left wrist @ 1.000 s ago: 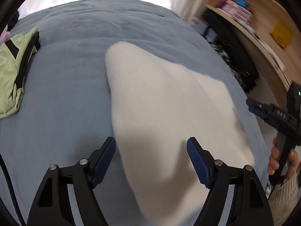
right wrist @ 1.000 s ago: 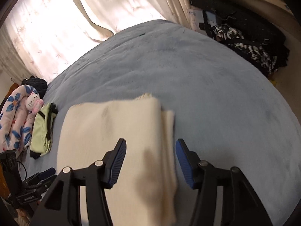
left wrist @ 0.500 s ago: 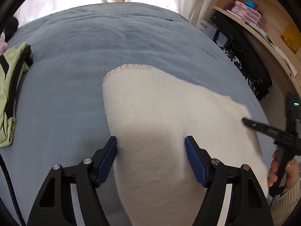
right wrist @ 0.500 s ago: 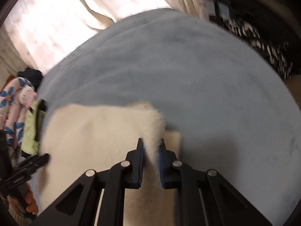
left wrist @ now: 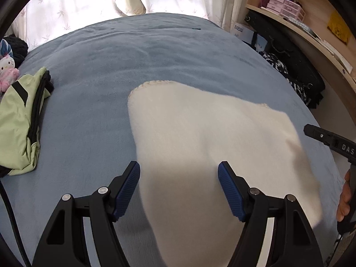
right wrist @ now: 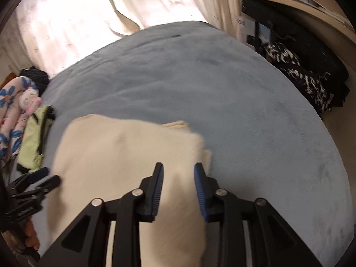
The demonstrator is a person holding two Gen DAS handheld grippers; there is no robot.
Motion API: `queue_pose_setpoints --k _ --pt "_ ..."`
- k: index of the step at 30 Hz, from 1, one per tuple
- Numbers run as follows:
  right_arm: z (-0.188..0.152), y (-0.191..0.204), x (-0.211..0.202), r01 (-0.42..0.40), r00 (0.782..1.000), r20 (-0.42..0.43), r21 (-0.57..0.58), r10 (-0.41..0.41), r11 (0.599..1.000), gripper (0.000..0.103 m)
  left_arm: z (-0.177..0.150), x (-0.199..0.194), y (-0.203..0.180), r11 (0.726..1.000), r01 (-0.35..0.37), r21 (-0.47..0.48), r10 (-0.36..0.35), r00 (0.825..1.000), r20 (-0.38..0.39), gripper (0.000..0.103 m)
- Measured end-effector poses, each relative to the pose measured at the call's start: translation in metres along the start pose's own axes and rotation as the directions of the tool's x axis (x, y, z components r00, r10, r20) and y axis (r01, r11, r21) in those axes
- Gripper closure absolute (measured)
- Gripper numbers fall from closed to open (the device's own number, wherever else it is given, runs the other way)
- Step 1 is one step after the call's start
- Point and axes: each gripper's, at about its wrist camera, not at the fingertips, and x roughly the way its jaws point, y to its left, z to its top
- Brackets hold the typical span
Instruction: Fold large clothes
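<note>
Lies folded on the blue bed (left wrist: 93,115), this cream garment (left wrist: 200,138), directly under and ahead of both claws, long axis running away from the cameras toward the curtain (left wrist: 89,4). Left claw (left wrist: 179,188) spread wide, straddling the garment's near-left edge, gripping nothing. Right claw (right wrist: 178,191) partly parted over the right folded edge, cloth between the pads but apparently not pinched. Right looks nearer to a usable edge. Differs from half a second ago: right claw then pressed together on that edge, now released; left unchanged.
</note>
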Motion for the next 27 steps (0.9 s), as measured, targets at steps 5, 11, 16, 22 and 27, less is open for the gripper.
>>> queue_pose_setpoints --k 5,11,16,22,27 --pt "-0.035 0.038 -0.017 -0.089 0.995 -0.051 -0.061 0.086 0.994 0.071 -0.029 -0.031 -0.007 0.997 0.067 -0.038 -0.066 0.997 0.025 0.032" --pt "-0.089 0.038 -0.001 -0.059 0.986 -0.16 -0.098 0.042 0.993 0.071 -0.087 -0.028 -0.015 1.0 0.016 0.006 -0.016 1.0 -0.014 0.031" --pt "-0.093 0.002 -0.01 -0.092 0.983 -0.156 0.012 0.093 0.996 0.085 -0.099 -0.025 0.007 0.992 0.088 -0.094 -0.093 0.994 -0.051 0.027" --pt "-0.099 0.009 -0.017 -0.054 0.983 -0.175 -0.004 0.053 0.999 0.082 -0.107 -0.035 0.006 0.994 0.061 -0.09 -0.066 0.996 -0.059 0.027" --pt "-0.102 0.007 -0.015 -0.038 0.98 -0.194 0.016 0.04 0.999 0.081 -0.113 -0.04 0.01 0.994 0.046 -0.095 -0.052 0.996 -0.067 0.027"
